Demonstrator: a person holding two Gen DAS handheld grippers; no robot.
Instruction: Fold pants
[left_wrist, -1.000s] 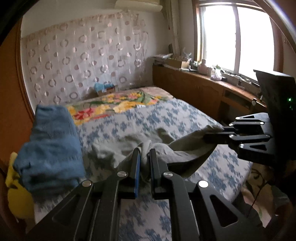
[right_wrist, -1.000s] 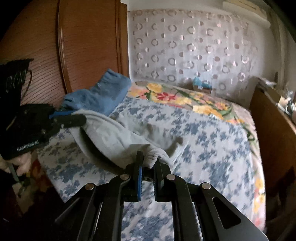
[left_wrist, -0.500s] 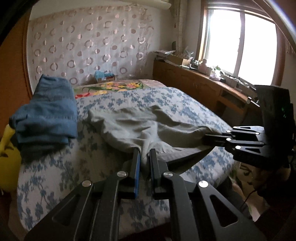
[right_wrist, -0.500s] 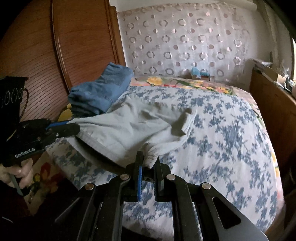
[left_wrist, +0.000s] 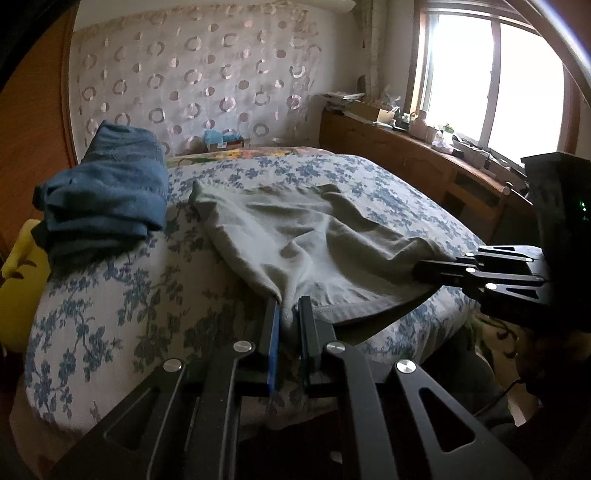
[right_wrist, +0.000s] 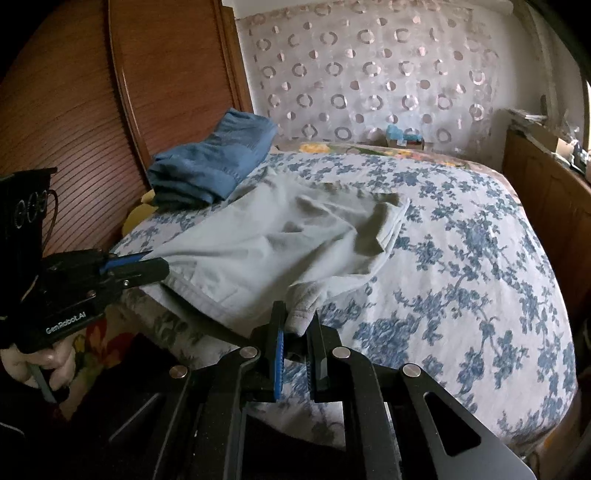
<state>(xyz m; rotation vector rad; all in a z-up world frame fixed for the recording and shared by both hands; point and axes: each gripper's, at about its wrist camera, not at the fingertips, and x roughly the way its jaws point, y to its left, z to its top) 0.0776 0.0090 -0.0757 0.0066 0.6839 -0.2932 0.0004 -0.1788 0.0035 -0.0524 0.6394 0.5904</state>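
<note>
Grey pants (left_wrist: 303, 236) lie spread on the blue-flowered bed (left_wrist: 122, 295), their near edge stretched past the bed's front edge. My left gripper (left_wrist: 290, 301) is shut on one corner of that edge. My right gripper (right_wrist: 297, 308) is shut on the other corner. In the left wrist view the right gripper (left_wrist: 419, 267) shows at the right. In the right wrist view the pants (right_wrist: 280, 236) run from the left gripper (right_wrist: 162, 267) at the left across to my fingers.
Folded blue jeans (left_wrist: 103, 195) lie at the bed's left side, also in the right wrist view (right_wrist: 214, 162). A yellow object (left_wrist: 22, 266) sits beside them. A wooden wardrobe (right_wrist: 92, 92) stands on the left, a wooden sideboard (left_wrist: 424, 162) under the window on the right.
Both grippers have pulled the pants toward the front edge of the bed and lowered them. The cloth has gone from bunched to spread flat.
</note>
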